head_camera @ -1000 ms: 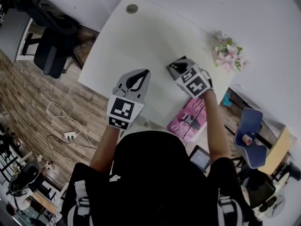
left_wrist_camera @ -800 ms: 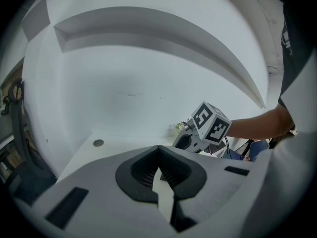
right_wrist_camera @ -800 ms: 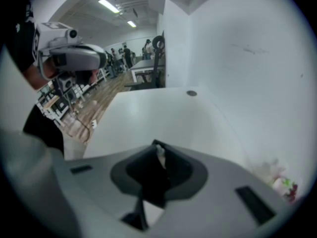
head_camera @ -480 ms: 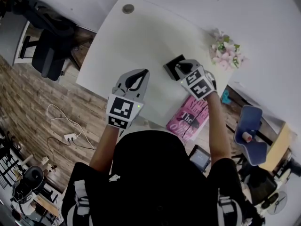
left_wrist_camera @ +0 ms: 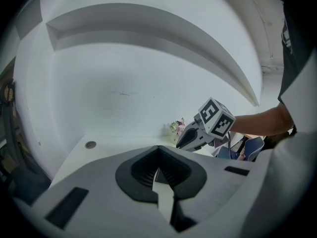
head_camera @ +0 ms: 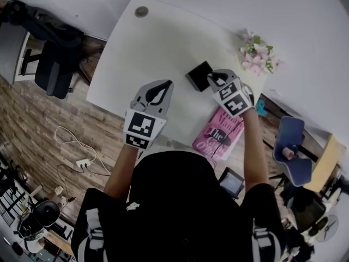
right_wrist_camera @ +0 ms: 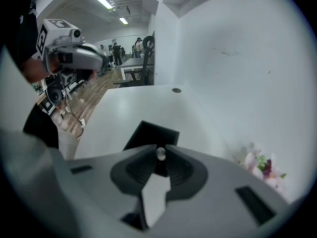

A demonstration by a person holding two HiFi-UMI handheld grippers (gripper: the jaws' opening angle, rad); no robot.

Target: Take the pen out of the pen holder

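Two grippers are held over a white table point(head_camera: 158, 42), one in each hand, both forearms reaching forward from the person's dark torso. Left gripper point(head_camera: 167, 83) sits near the table's near edge, angled shallowly downward; its own view shows the jaws brought together at the tips with nothing between them point(left_wrist_camera: 157, 151). Right gripper point(head_camera: 212, 79) is pitched steeply down on a bare right forearm point(head_camera: 252, 146), its tips just to the right of the black pen holder point(head_camera: 197, 75) and above the table. In the right gripper view point(right_wrist_camera: 160, 150) the jaws are part closed on the pen point(right_wrist_camera: 160, 153), seen as a small rounded grey end pinched between the tips. Pen holder point(right_wrist_camera: 151, 133) stands on the table just beyond those tips, apart from the jaws. Remainder of the pen is hidden behind the jaws, and whether its lower end is clear of the holder cannot be told. Pen cannot be made out in the head view, where the right gripper's marker cube point(head_camera: 233, 98) covers that area. Pink flowers point(head_camera: 255, 58) stand at the far right of the table against the wall. A pink book point(head_camera: 218, 138) lies at the near right edge, partly covered by the right forearm. Left forearm point(head_camera: 121, 168) is cut off by the torso.
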